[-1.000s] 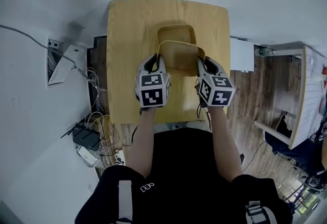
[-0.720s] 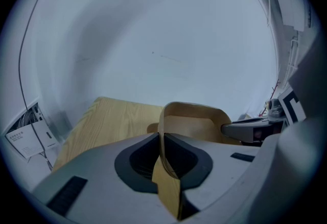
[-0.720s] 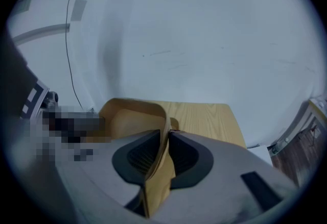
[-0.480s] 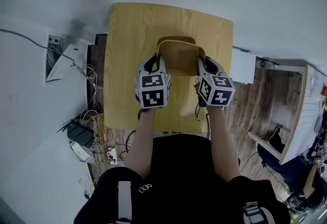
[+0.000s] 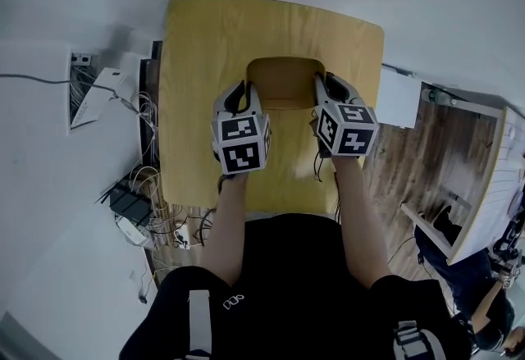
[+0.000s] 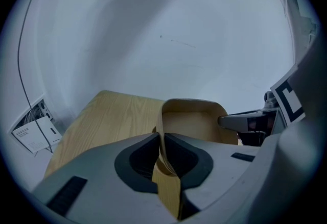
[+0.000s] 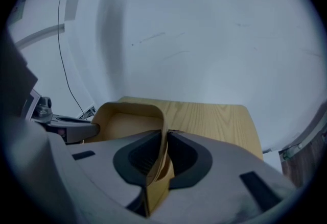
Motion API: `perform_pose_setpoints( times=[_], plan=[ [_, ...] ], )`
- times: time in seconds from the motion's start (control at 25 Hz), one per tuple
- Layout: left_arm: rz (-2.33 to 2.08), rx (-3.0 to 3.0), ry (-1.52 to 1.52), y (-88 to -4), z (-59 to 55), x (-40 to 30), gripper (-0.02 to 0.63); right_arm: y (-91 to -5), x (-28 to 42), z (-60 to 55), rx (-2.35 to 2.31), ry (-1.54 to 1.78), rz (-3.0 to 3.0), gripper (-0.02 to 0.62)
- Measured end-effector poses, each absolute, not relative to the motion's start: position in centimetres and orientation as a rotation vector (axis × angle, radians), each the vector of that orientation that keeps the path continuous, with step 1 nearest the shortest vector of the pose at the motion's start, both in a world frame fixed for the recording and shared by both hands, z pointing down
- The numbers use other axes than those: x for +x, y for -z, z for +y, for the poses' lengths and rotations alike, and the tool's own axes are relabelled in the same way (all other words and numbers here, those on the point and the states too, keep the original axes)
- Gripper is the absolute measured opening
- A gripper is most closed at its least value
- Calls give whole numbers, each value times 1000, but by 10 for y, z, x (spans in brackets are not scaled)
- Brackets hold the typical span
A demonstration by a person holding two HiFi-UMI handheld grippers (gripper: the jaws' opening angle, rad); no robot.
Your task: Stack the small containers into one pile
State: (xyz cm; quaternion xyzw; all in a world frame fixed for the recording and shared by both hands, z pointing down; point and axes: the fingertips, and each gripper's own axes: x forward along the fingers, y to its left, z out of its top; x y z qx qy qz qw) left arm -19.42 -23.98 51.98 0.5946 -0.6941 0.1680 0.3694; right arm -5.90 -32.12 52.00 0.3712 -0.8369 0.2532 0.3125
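A tan open-topped container [image 5: 285,81] sits low over the middle of the wooden table [image 5: 205,38], held from both sides. My left gripper [image 5: 248,92] is shut on its left wall, which runs between the dark pads [image 6: 138,154] in the left gripper view; these jaws have just been opening a little, with the wall still pinched. My right gripper [image 5: 321,88] is shut on the right wall [image 7: 162,136], and its jaws have just been closing onto it. A second container cannot be seen apart from this one. Across the container [image 6: 191,121], the right gripper [image 6: 245,122] shows.
The table's far half [image 5: 271,22] and left strip are bare wood. Left of the table lie cables and a power strip [image 5: 131,211] and a white box [image 5: 94,104]. A white box [image 5: 399,100] and wooden floor [image 5: 443,153] are to the right.
Both grippers carried the held container away from me and down over the second container that stood farther back. That second container no longer shows separately.
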Motion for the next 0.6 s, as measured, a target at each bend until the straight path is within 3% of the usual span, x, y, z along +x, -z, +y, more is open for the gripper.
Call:
perform_pose_setpoints(
  times=[0.6],
  plan=[
    [-1779, 1467, -523, -551, -232, -197, 49, -551, -65, -321, 922, -599, -2172, 51]
  ],
)
